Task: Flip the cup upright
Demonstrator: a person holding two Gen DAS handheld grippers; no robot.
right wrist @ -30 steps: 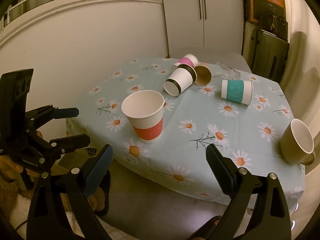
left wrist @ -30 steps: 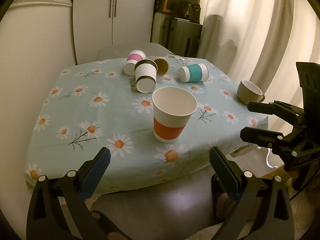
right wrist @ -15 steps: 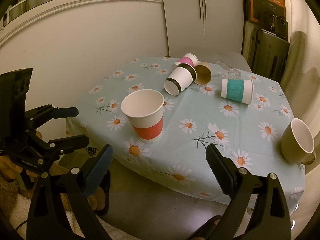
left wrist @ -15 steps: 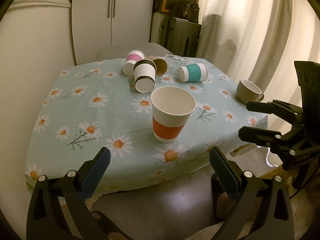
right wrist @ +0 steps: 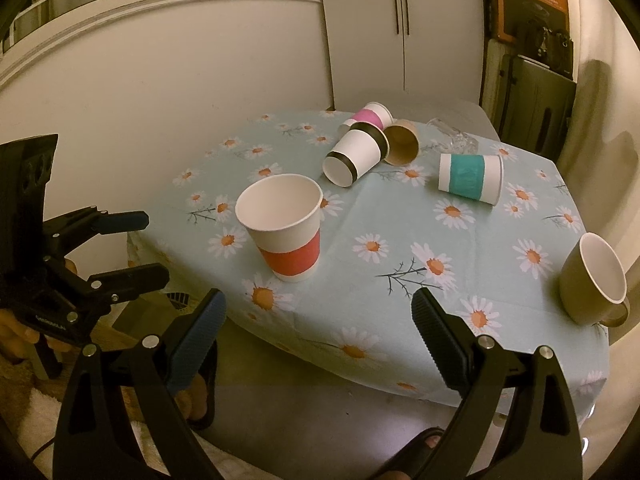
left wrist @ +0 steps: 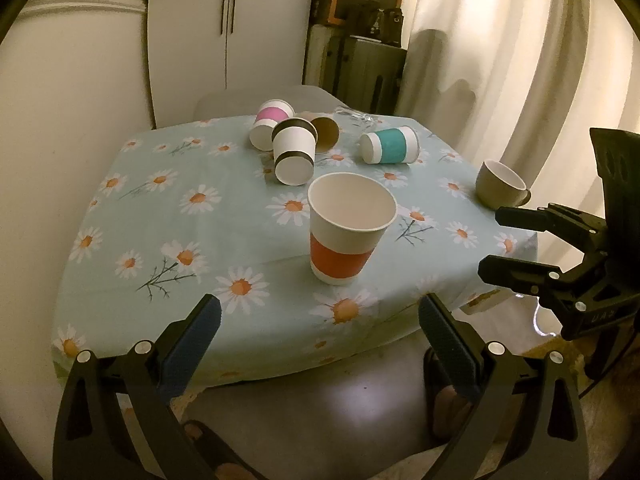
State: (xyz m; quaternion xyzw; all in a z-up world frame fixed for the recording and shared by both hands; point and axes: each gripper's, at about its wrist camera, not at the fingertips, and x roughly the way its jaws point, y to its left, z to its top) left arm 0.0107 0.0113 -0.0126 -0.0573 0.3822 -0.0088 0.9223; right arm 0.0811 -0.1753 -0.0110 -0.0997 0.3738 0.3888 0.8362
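A white paper cup with an orange-red band (left wrist: 346,228) (right wrist: 286,226) stands upright near the table's front edge. My left gripper (left wrist: 318,326) is open and empty, held off the table in front of the cup; it also shows in the right wrist view (right wrist: 132,244). My right gripper (right wrist: 318,322) is open and empty, held off the front edge; it shows at the right in the left wrist view (left wrist: 496,240). Neither touches the cup.
On the daisy tablecloth (left wrist: 168,216) lie several tipped cups: black-banded (left wrist: 294,152), pink-banded (left wrist: 270,122), brown (left wrist: 326,132), teal-banded (left wrist: 390,146). A tan mug (left wrist: 500,184) stands at the right edge. A clear glass (right wrist: 454,140) lies at the back. Curtains hang right.
Both views have drifted very slightly; the cups and both grippers stay as they were.
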